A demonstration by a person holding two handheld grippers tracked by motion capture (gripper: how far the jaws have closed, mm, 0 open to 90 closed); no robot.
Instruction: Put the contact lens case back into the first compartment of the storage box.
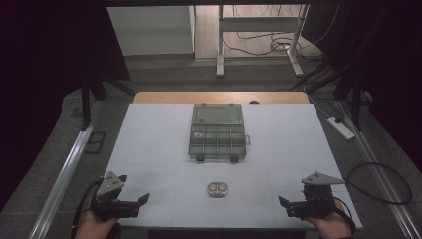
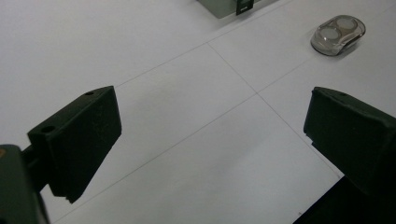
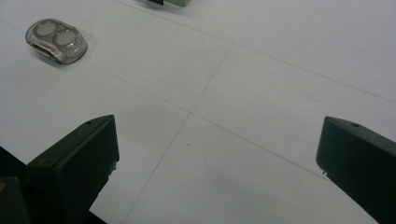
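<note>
Both grippers, left [image 1: 141, 200] and right [image 1: 283, 202], gape empty flanking the small clear case [image 1: 218, 189], with the compartment box [image 1: 218, 132] beyond it

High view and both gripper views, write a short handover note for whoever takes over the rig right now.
Left gripper: open, nothing between its jaws, at the near left corner of the white table.
Right gripper: open, nothing between its jaws, at the near right corner.
Small clear oval case with two round pieces inside: lies on the table midway between the grippers, untouched.
Grey translucent compartment box: farther back at the centre, lid up.
Done: nothing visible yet.
Left: probably pick up the small case and take it to the box.
</note>
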